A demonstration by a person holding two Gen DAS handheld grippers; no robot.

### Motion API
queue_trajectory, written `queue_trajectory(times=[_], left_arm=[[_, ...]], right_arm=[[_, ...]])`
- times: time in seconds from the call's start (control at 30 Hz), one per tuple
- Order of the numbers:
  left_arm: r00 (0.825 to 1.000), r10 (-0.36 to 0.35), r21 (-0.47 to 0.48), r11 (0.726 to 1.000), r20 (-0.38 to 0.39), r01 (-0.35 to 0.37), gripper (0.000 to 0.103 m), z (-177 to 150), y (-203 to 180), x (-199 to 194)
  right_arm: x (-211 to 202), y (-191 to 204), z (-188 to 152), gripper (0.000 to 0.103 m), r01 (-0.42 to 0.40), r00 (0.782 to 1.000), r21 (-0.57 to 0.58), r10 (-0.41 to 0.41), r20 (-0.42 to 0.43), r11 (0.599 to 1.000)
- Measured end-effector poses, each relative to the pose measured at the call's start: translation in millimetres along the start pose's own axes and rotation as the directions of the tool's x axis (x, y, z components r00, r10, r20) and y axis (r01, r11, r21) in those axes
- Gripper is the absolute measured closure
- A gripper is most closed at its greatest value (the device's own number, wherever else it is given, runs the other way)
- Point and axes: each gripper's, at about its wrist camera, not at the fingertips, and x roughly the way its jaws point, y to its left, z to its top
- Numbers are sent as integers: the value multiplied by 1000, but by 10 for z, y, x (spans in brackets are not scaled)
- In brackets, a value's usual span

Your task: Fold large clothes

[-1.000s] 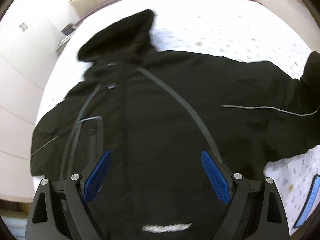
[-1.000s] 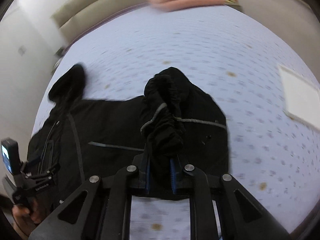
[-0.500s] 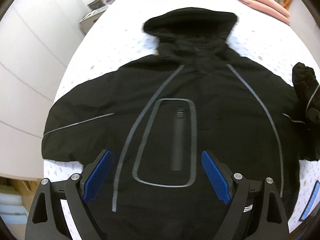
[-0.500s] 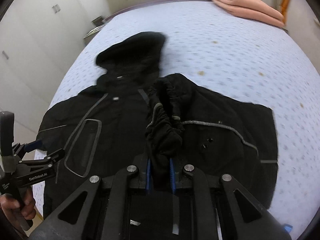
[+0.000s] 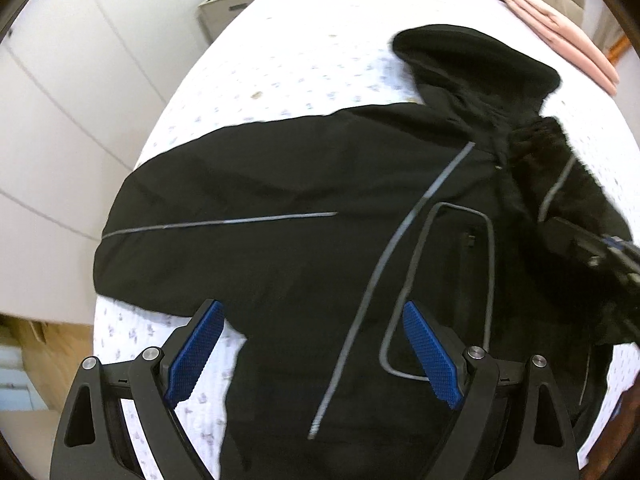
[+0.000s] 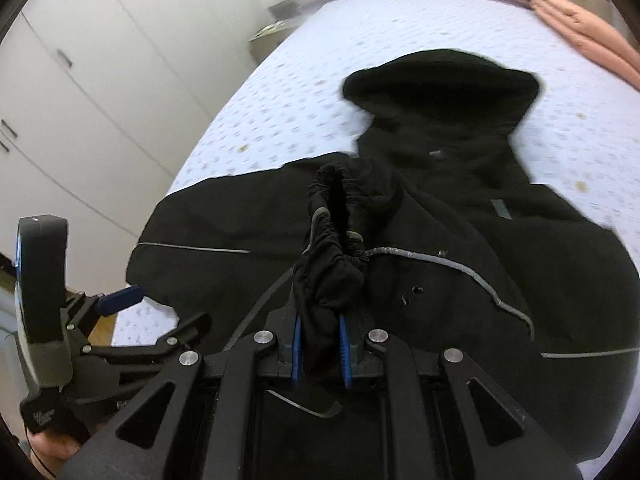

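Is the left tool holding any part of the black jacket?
No, the left tool hangs open above the black jacket, gripping nothing.

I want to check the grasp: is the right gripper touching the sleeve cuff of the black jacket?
Touching. The right wrist view shows the right gripper with both blue pads pressed on the bunched sleeve cuff.

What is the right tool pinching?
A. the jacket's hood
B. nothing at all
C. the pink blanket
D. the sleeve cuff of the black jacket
D: the right tool has its blue pads pressed on the gathered sleeve cuff of the black jacket, while the hood lies flat on the bed.
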Motion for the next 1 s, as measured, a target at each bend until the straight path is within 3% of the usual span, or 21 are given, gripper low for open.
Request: queue_trajectory(times=[0.17,0.33,0.37,0.47,0.57,0.67,0.77,0.87,0.93,0.97,1.0], left_arm=[[999,23,-33,999,-23,-23,11,-19,258,123],[998,39,-52,998,-44,-41,11,-71,442,245],[998,42,-56,997,-44,-45,11,-88,476,250],[998,33,-78,996,-48,-37,11,-102,595,283],[999,-9,-89,996,-43,5,11,-63,651,283],[996,-88,-68,994,-17,87,11,18,560,239],[970,-241,-37,970,-9,241,11,127,369,299],[915,-401,-20,916,-32,401,11,229,113,476],[885,-463,-5,886,-55,464,11,275,-46,615],[883,-465,1,885,-66,466,12,289,-96,672],[885,-457,13,888,-88,460,13,308,-169,772]], right_arm=[[552,127,-49,84,6,994,15,-5,-108,1000],[1170,152,-256,73,71,964,33,-60,-259,997],[1208,149,-272,67,65,963,36,-53,-265,997],[1072,157,-229,51,-20,966,57,34,-256,998],[682,102,-206,50,-94,970,63,105,-218,994],[212,-120,-233,50,-40,990,61,48,-134,997],[-47,-592,-349,52,136,988,109,-127,-91,985],[-19,-1102,-512,70,272,960,193,-251,-128,943],[169,-1355,-672,72,297,950,232,-260,-175,926],[340,-1470,-743,72,275,949,257,-219,-227,926],[403,-1534,-772,71,261,954,284,-202,-220,923]])
